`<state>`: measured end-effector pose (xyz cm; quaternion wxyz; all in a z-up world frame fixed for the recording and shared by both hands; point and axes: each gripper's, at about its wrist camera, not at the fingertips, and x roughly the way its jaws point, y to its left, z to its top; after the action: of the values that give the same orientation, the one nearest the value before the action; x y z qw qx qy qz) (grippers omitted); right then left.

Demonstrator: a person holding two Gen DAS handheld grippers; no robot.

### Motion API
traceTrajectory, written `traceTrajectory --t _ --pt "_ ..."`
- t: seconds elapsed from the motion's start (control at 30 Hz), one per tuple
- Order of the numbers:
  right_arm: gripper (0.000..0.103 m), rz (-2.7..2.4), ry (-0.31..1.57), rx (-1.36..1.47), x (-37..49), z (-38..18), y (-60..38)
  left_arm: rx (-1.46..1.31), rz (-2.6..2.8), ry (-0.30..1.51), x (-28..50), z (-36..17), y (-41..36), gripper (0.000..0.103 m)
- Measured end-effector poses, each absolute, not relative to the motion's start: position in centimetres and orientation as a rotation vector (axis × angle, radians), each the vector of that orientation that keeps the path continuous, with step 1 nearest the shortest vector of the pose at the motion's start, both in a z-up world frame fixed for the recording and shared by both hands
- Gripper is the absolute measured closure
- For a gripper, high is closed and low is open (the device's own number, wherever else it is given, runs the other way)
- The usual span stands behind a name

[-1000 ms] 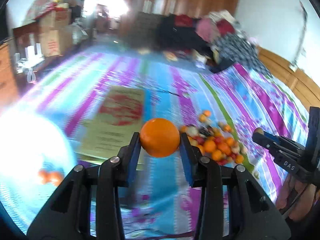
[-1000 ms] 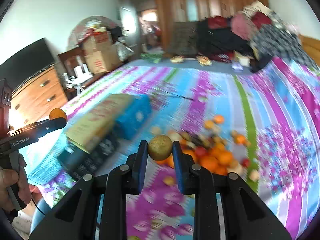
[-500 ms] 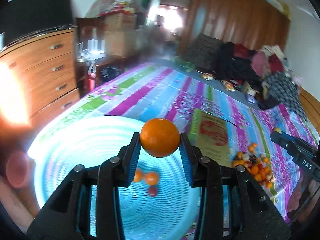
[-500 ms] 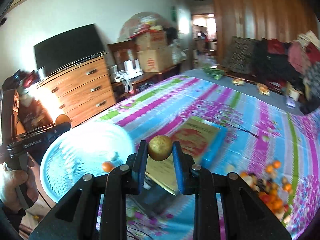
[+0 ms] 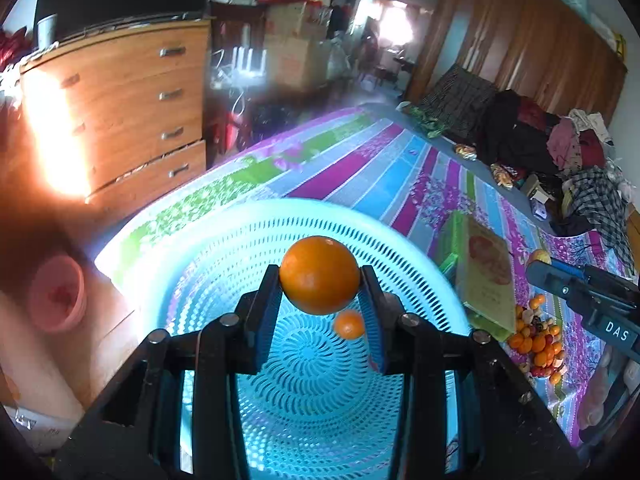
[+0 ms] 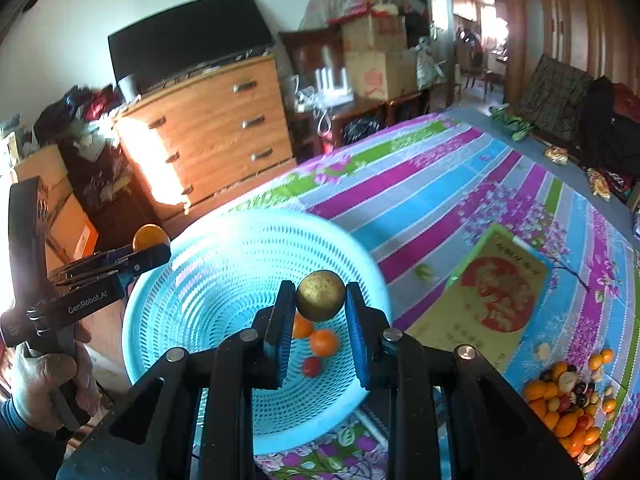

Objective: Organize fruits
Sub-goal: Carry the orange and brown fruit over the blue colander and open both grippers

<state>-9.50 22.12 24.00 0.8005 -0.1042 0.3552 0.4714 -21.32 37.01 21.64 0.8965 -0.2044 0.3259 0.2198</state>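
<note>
Fruits: a smooth round orange (image 5: 319,275) is clenched across its middle in the left hand-held gripper (image 5: 320,292), a rough brownish-yellow ball-shaped fruit (image 6: 320,295) likewise in the right hand-held gripper (image 6: 318,308), both above the pale-blue perforated plastic basket (image 6: 224,264). Light, firm, liable to roll; hold at the widest girth.

an orange fruit (image 5: 319,275), a brownish-yellow fruit (image 6: 320,295), a pale blue perforated basket (image 6: 224,264), a purple-blue-green striped floral bedsheet (image 6: 420,184).
</note>
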Motion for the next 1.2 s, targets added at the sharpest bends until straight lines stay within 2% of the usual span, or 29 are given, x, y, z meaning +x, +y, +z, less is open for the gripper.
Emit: traceTrajectory --t 0.4,1.2 --pt "0.074 1.032 0.893 -0.292 -10.6 20.6 25.7 -0.437 0.467 0.746 -22.4 19.9 38.6 0.064" --pt "0.074 1.029 0.921 -0.321 -11.2 19.3 26.9 -0.453 0.471 0.779 -22.9 18.8 39.6 0.064"
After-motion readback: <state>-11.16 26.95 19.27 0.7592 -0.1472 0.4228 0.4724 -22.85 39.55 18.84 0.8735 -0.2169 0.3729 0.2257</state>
